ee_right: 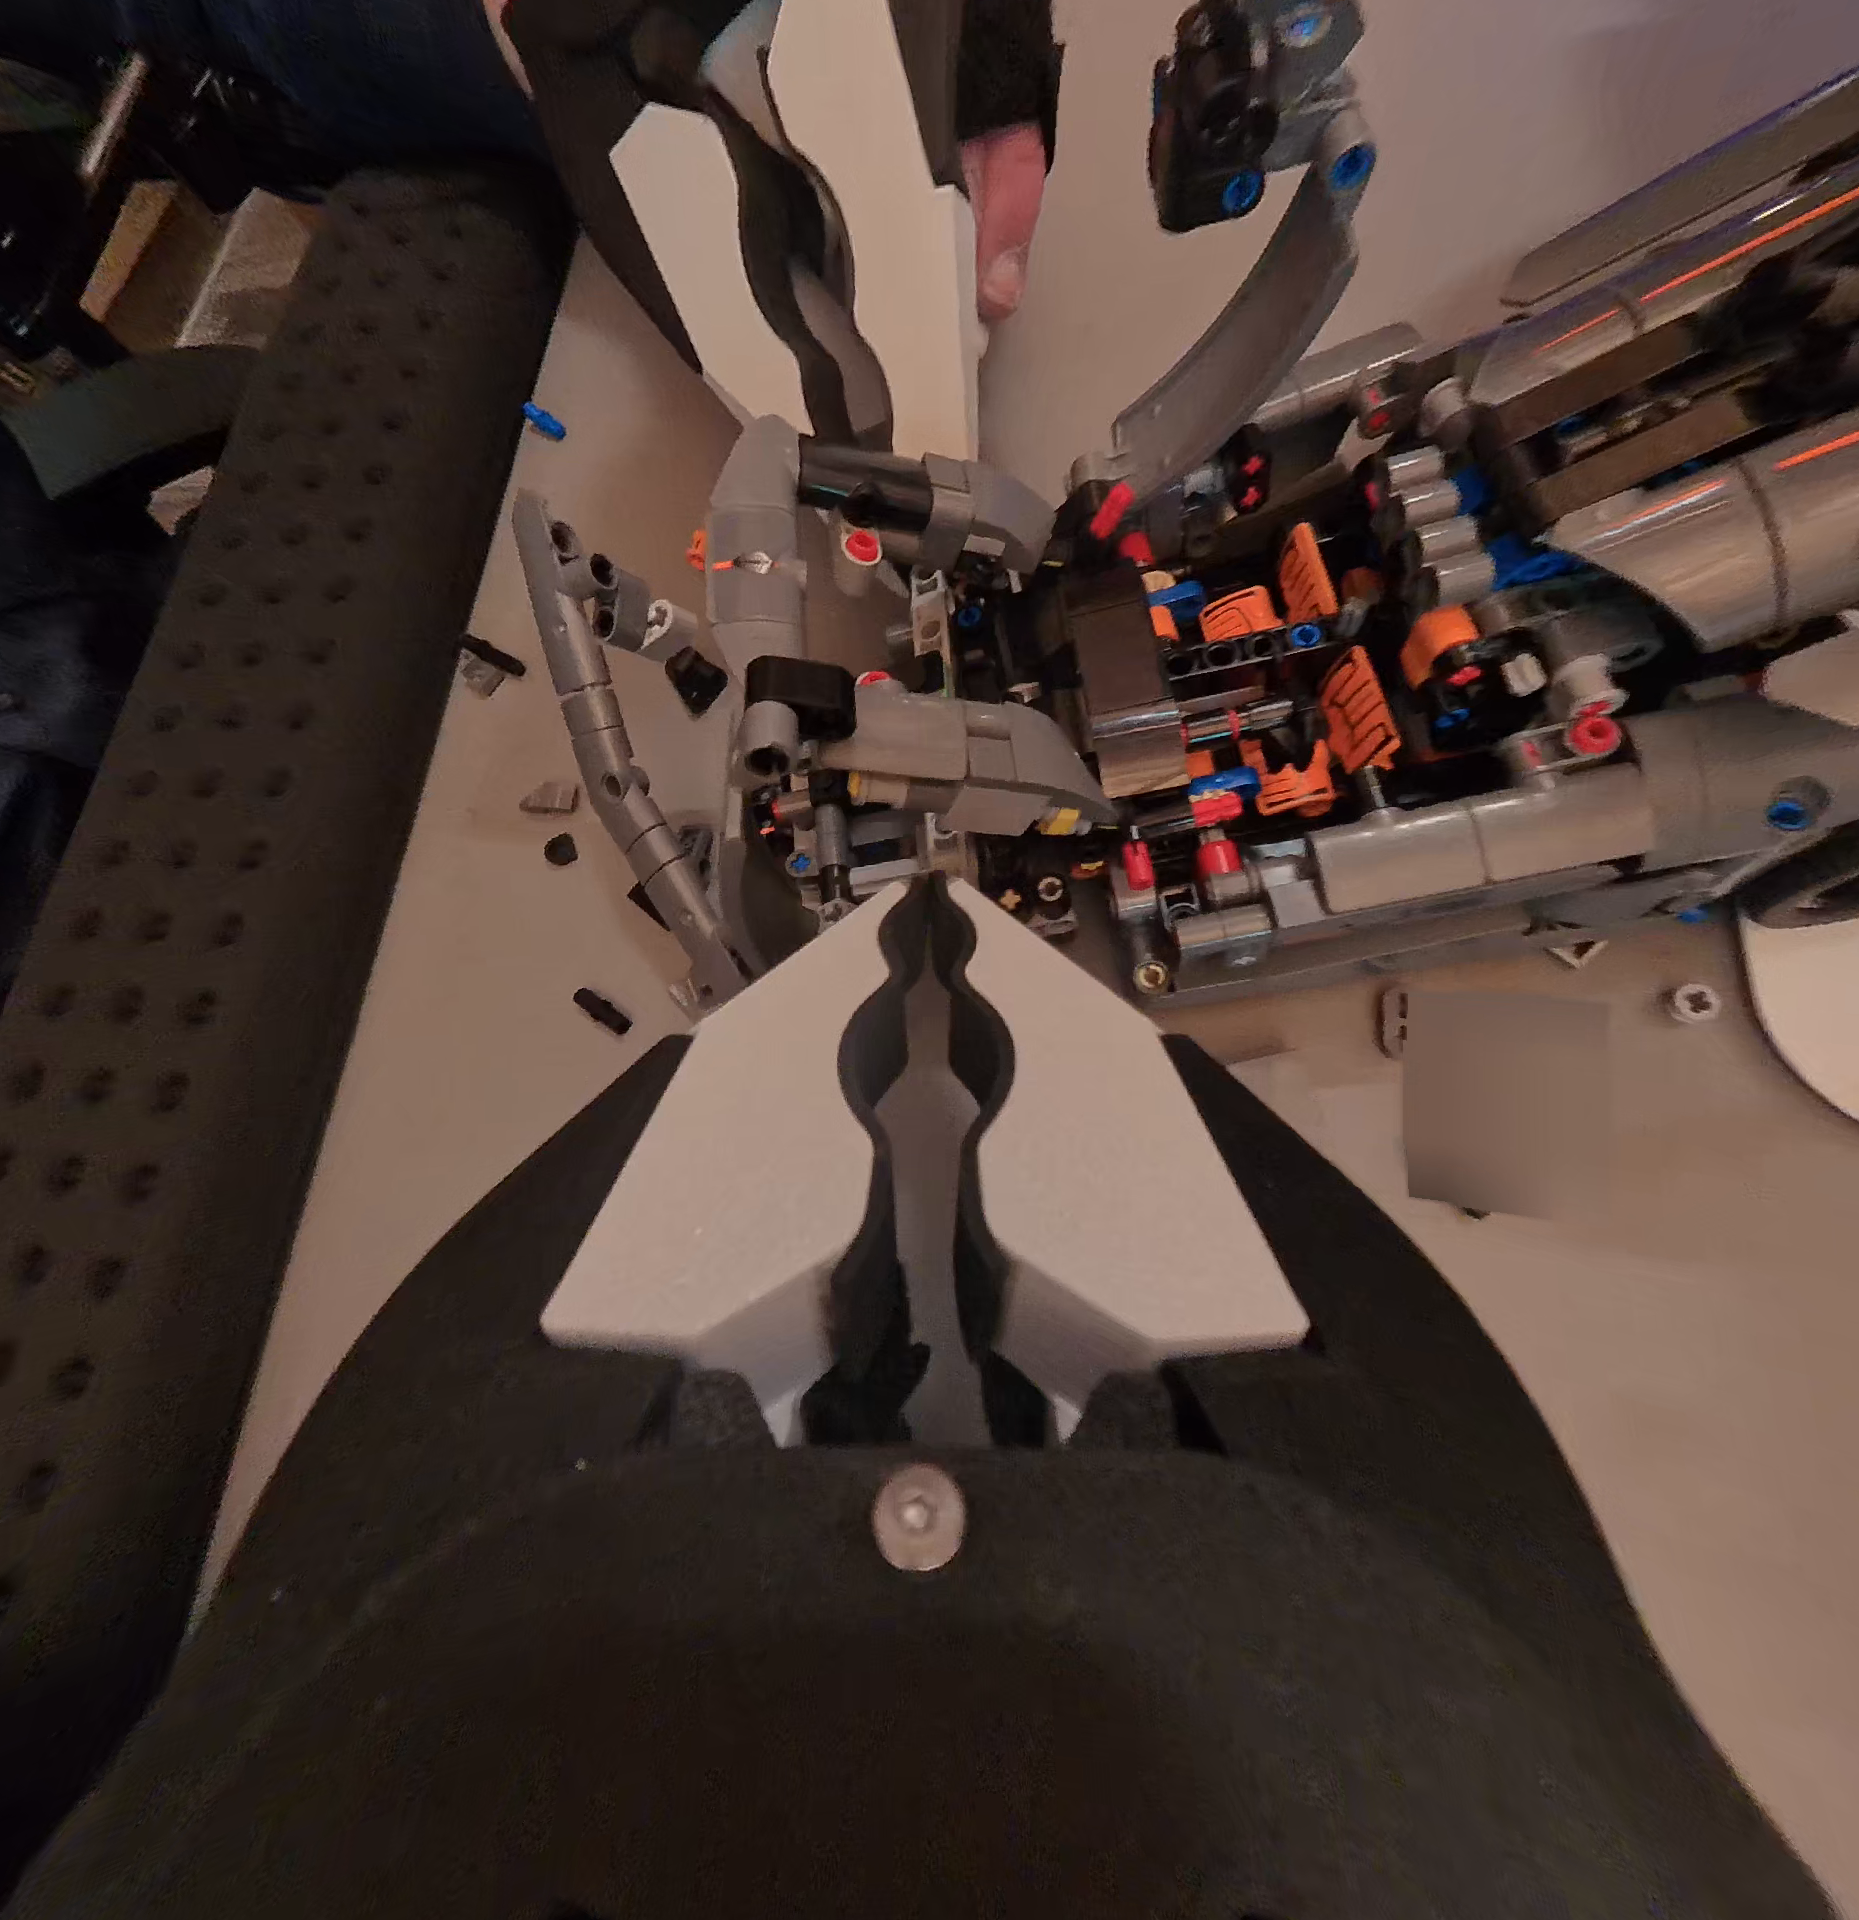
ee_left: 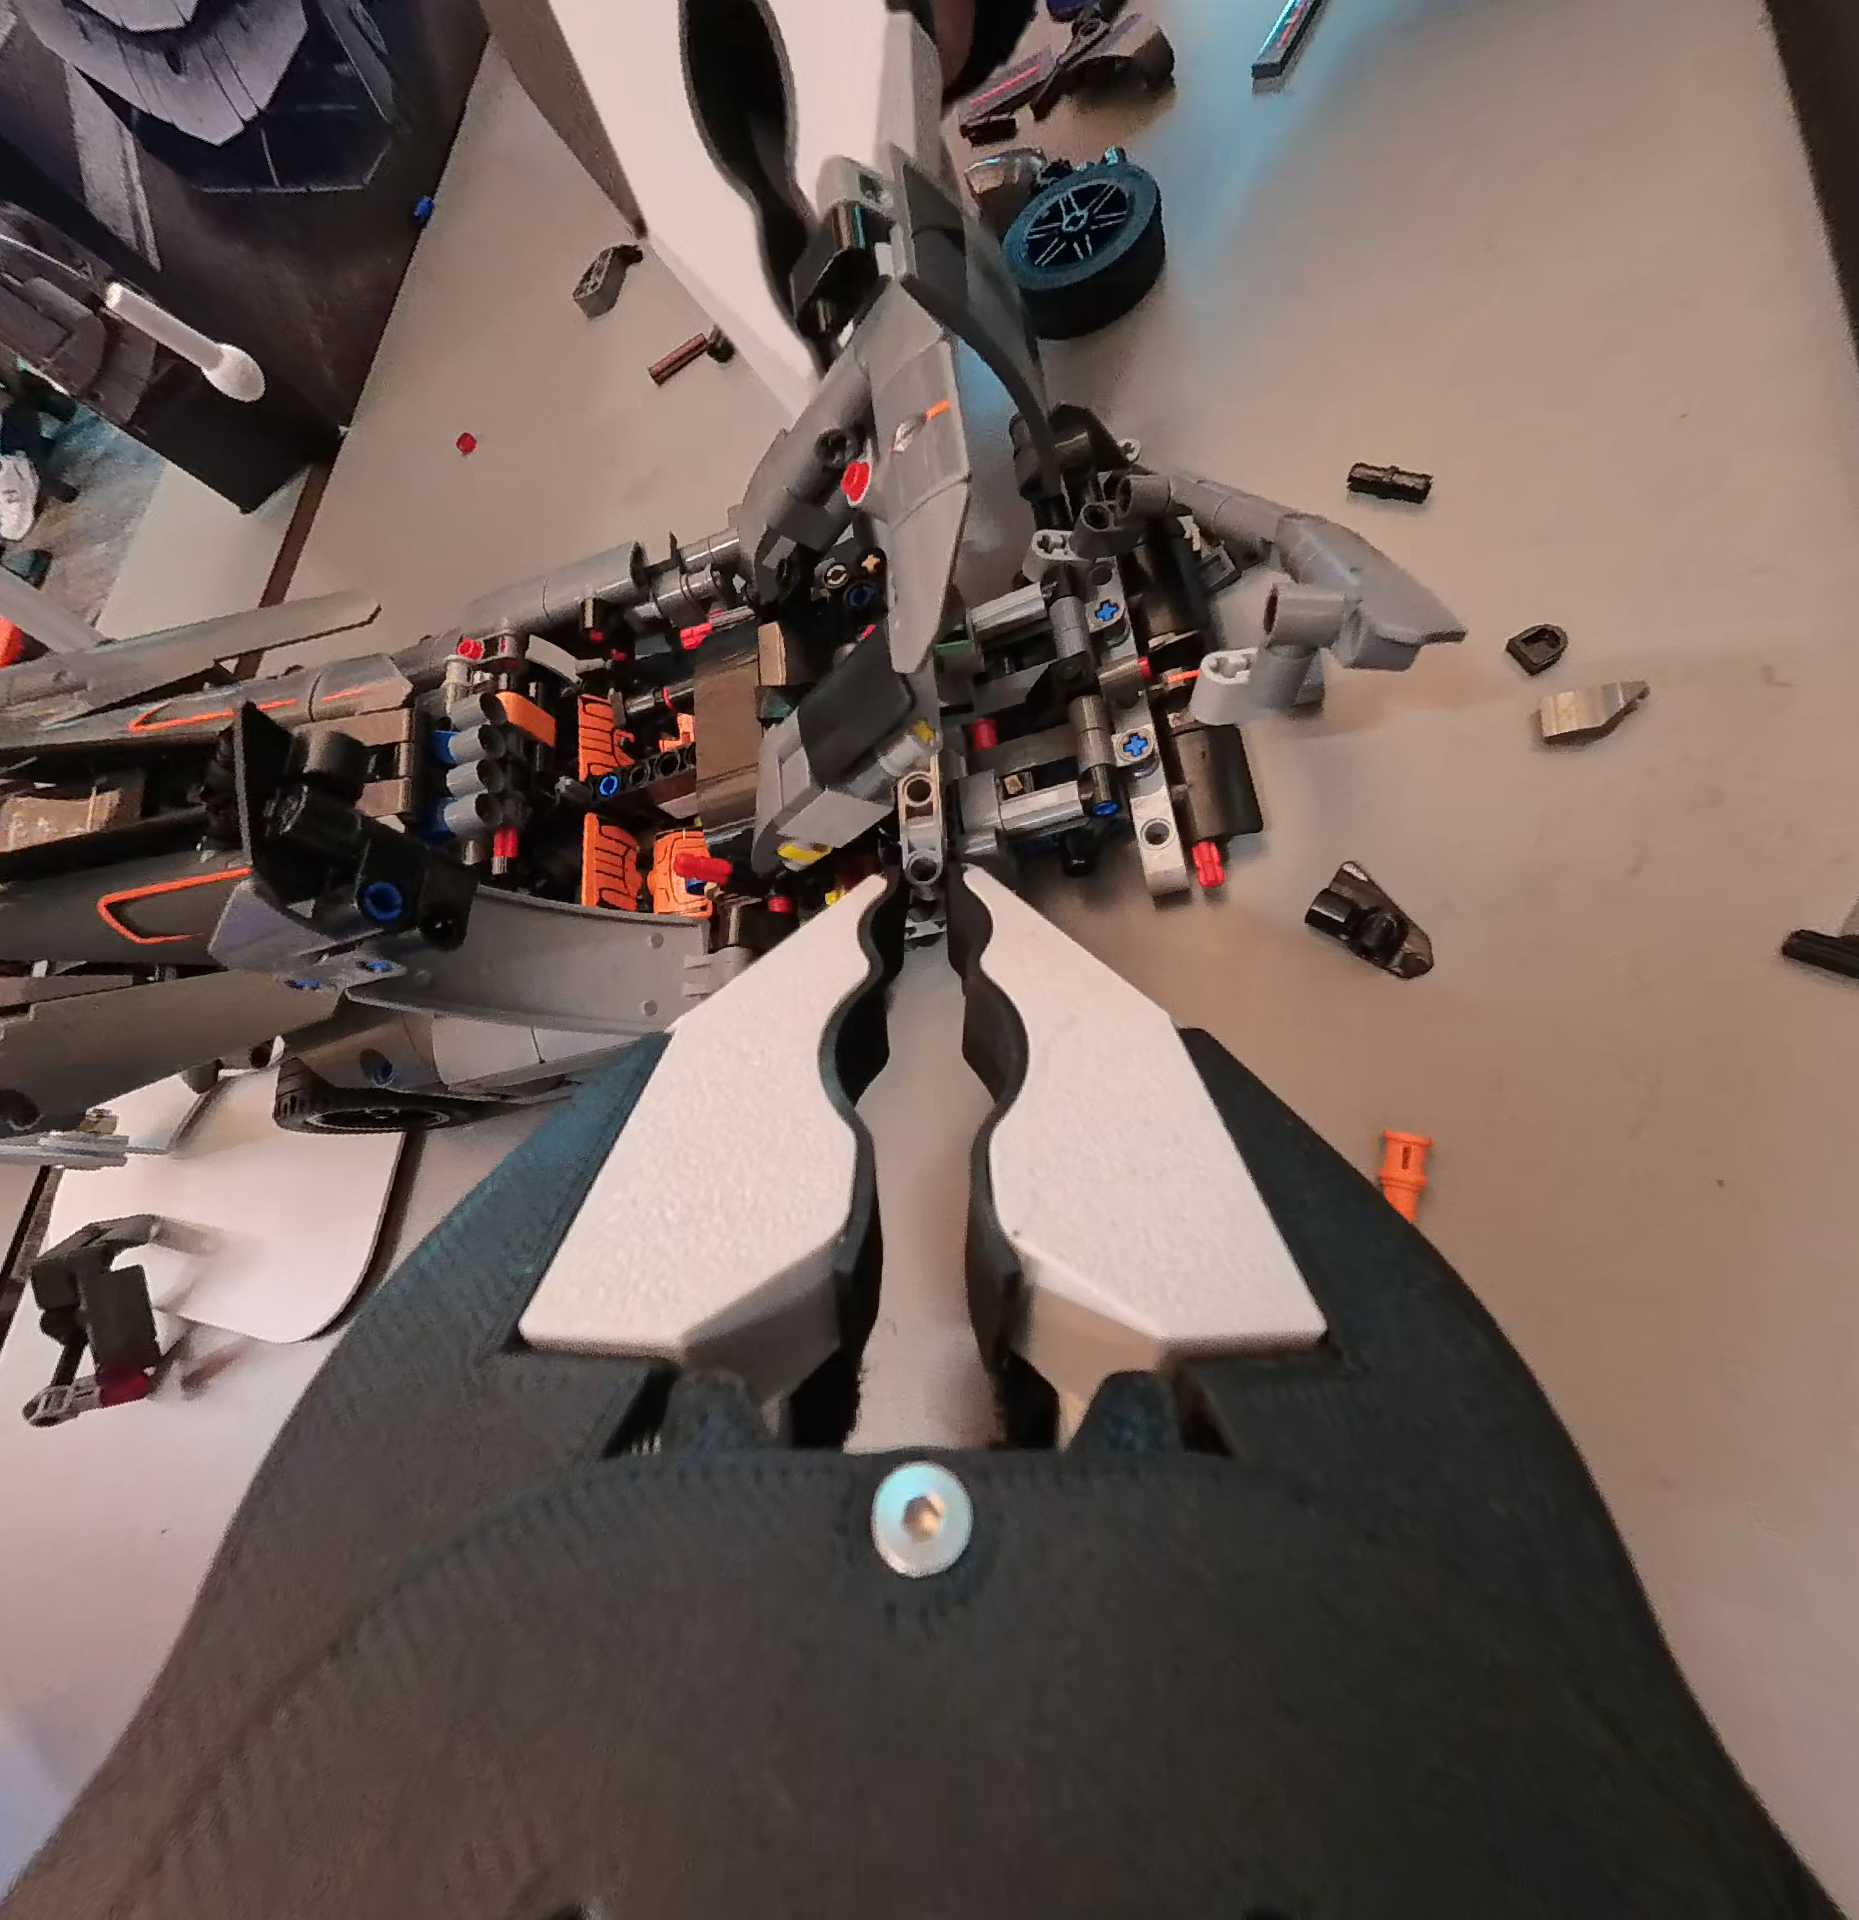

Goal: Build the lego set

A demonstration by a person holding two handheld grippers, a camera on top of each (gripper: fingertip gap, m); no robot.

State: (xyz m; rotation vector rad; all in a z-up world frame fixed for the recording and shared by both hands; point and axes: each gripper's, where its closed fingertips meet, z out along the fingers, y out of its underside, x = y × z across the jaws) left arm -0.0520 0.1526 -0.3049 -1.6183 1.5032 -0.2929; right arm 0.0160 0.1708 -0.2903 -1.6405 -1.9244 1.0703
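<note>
Lego car (ee_left: 634,727), grey with orange seats and half built, lies on the white table (ee_left: 1527,1143), and both grippers pinch it from opposite sides. The left gripper (ee_left: 920,883) has its fingers squeezed on a light grey beam (ee_left: 920,821) at the car's open front end, and the right gripper (ee_right: 930,883) is clenched on a small grey part (ee_right: 940,847) there too. Nearby on the table lie a loose black wheel (ee_left: 1086,249) and an orange pin (ee_left: 1406,1169).
</note>
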